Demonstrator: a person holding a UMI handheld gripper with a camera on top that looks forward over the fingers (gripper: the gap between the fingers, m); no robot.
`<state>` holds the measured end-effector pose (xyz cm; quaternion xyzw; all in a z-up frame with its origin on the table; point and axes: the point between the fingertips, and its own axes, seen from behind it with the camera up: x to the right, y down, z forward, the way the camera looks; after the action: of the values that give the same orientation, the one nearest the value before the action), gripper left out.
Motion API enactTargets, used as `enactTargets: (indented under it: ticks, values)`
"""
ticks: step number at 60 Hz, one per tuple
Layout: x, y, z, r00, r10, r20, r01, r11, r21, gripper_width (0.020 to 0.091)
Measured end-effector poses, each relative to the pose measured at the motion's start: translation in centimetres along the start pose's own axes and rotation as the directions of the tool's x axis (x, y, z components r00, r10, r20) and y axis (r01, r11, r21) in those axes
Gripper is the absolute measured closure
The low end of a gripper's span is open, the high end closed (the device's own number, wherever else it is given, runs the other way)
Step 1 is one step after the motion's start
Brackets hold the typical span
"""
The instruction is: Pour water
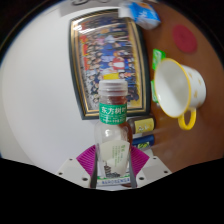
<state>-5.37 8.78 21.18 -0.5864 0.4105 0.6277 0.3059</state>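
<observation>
A clear plastic bottle [113, 145] with a green and white label and a white cap [112, 91] stands upright between my fingers. My gripper [113, 160] is shut on the bottle, both magenta pads [88, 158] pressing its sides at the lower body. Beyond the bottle and to the right a white mug [176, 88] with a yellow rim and yellow handle lies tilted, its opening facing toward me. The bottle's base is hidden below my fingers.
A framed picture [108, 55] lies flat on the brown table [185, 140] behind the bottle. A small yellow and blue packet [144, 126] sits right of the bottle. A red round coaster [184, 39] lies far right. A white surface [35, 90] spreads left.
</observation>
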Motion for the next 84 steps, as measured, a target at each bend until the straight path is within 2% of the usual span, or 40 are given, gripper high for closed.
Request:
enactTargets:
  ticks: [7,12,16,23,28,33,41,58,61,69,76,77,84]
  values:
    - [-1.6,-1.7,-1.3,0.899,-0.425,-0.111,0.425,0.905,-0.022,0.0647]
    - [-3.9,-5.0,-3.2,0.706,-0.69,-0.162,0.697,0.717,-0.013,0.0648]
    - [-5.9,-8.2,-4.7,0.517,-0.822,-0.238,0.846,0.533,-0.004,0.0649]
    - [-7.4,-15.3,-7.5,0.186,-0.912,-0.365,0.978,0.206,-0.018,0.0651]
    - [-5.2,-19.9,-8.6,-0.031,-0.896,-0.444,0.992,0.026,-0.124,0.065]
    - [-1.4,-23.4,-9.5,-0.157,-0.871,-0.465,0.977,-0.07,-0.2,0.0651]
    - [4.8,-26.4,-9.6,-0.146,-0.866,-0.478,0.965,-0.018,-0.263,0.0651]
    - [12.1,-26.8,-10.1,-0.13,-0.878,-0.461,0.945,0.031,-0.325,0.0641]
    - [12.0,-26.8,-10.0,-0.132,-0.877,-0.463,0.953,0.016,-0.301,0.0635]
    - [12.1,-26.9,-10.2,-0.113,-0.876,-0.47,0.95,0.043,-0.31,0.0536]
    - [11.5,-26.6,-11.6,-0.106,-0.864,-0.493,0.944,0.068,-0.324,0.025]
    - [11.4,-26.6,-11.9,-0.109,-0.86,-0.499,0.942,0.07,-0.328,0.0234]
    - [10.6,-25.2,-14.7,-0.129,-0.844,-0.52,0.926,0.085,-0.367,0.0246]
